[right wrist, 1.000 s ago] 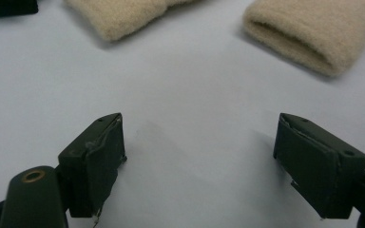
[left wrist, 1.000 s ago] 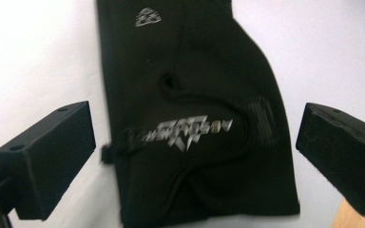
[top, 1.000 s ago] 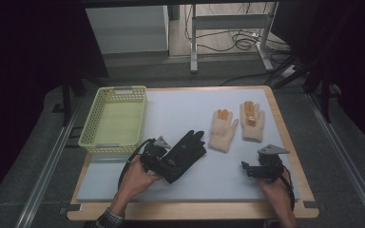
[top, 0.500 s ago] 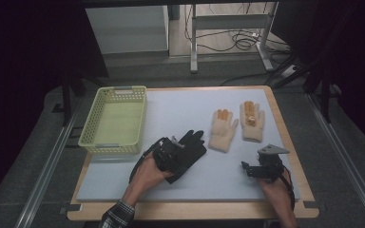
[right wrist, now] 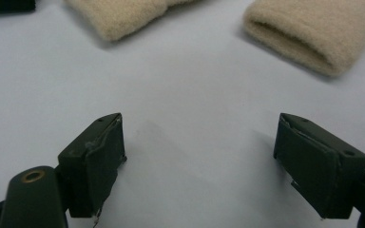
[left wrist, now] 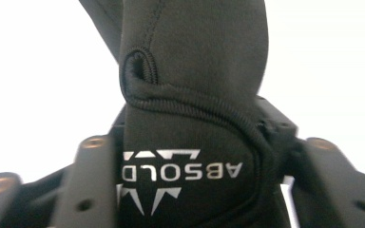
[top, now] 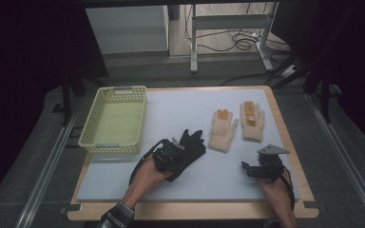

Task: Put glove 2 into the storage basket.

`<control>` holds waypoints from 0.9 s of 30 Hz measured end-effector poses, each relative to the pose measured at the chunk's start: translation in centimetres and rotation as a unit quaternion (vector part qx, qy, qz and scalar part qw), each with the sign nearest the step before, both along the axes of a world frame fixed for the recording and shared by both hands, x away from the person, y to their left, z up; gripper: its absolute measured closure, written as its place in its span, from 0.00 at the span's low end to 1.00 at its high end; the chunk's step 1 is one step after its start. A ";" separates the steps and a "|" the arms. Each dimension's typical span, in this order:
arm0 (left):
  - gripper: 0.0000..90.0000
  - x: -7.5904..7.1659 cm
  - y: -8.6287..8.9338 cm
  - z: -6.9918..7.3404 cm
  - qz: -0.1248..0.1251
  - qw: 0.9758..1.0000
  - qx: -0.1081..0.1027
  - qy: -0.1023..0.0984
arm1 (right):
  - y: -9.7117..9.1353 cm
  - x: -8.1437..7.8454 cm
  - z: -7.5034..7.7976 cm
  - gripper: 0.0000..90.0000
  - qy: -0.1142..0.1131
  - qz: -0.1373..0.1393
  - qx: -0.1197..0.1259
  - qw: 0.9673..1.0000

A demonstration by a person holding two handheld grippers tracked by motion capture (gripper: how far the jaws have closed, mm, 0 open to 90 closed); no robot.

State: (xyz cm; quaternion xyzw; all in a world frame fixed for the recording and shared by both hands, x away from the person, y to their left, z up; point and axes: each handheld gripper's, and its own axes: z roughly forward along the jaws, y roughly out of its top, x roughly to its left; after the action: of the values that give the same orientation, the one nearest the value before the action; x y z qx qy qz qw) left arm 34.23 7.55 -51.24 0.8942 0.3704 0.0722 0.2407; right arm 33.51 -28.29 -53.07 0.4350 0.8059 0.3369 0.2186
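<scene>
L claw (top: 178, 153) sits on the black glove (top: 190, 148) near tabletop (top: 180, 107) centre, at 3 o'clock of the yellow basket (top: 115, 121). Its jaws have just been closing; the left gripper view shows the glove cuff (left wrist: 190, 156), w/ white lettering, pinched between them. R claw (right wrist: 202, 159) stands wide w/ nothing in it, beige gloves (right wrist: 309, 35) at its 12 o'clock.

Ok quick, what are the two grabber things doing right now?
Left gripper: jaws have just been closing, now shut on the black glove.
Right gripper: open, holding nothing, over the table.
</scene>
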 end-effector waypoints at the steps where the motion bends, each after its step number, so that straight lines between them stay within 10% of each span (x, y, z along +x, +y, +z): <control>1: 0.65 0.0 0.1 0.1 0.003 1.000 -0.002 0.000 | 0.0 0.0 0.0 0.19 0.000 0.000 0.000 1.000; 10: 0.76 0.2 0.3 1.4 0.009 1.000 0.000 -0.021 | 0.0 0.0 0.0 0.19 0.000 0.000 0.000 1.000; 27: 0.76 3.3 4.9 9.2 0.084 0.994 -0.021 -0.063 | 0.0 0.0 0.0 0.19 0.000 0.001 0.000 1.000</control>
State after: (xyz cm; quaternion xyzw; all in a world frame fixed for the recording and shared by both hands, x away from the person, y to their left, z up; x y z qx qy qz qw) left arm 37.51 12.47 -42.06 0.8485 0.4295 0.1403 0.2756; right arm 33.51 -28.31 -53.07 0.4342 0.8062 0.3372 0.2186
